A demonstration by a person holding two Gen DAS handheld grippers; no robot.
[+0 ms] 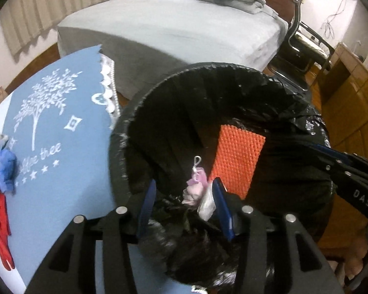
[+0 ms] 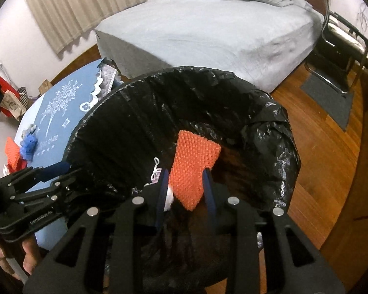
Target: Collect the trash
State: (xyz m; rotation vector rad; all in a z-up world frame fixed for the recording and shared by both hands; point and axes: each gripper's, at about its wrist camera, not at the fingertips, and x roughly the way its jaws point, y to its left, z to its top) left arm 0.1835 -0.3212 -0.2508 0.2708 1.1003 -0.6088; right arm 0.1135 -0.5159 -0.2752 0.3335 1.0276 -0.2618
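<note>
From the left wrist, the left gripper (image 1: 184, 196) is hanging partly open over the black-lined round trash bin (image 1: 159, 93), a pale pink crumpled scrap (image 1: 196, 186) lying loose between its blue fingers (image 1: 222, 205).

From the right wrist, the right gripper (image 2: 185, 183) is standing partly open, with the orange knitted cloth (image 2: 193, 164) sitting unpinched between its tips, inside the bin.

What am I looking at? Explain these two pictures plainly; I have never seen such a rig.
There is no robot. A person carries two handheld grippers, each with a camera looking forward. One picture is from the left gripper, the other from the right gripper. Both hang open over a black-lined bin. A pink scrap sits loose inside the left one. An orange cloth is inside the right one, seemingly let go. Beside the bin, a table bears a blue rag.
</note>
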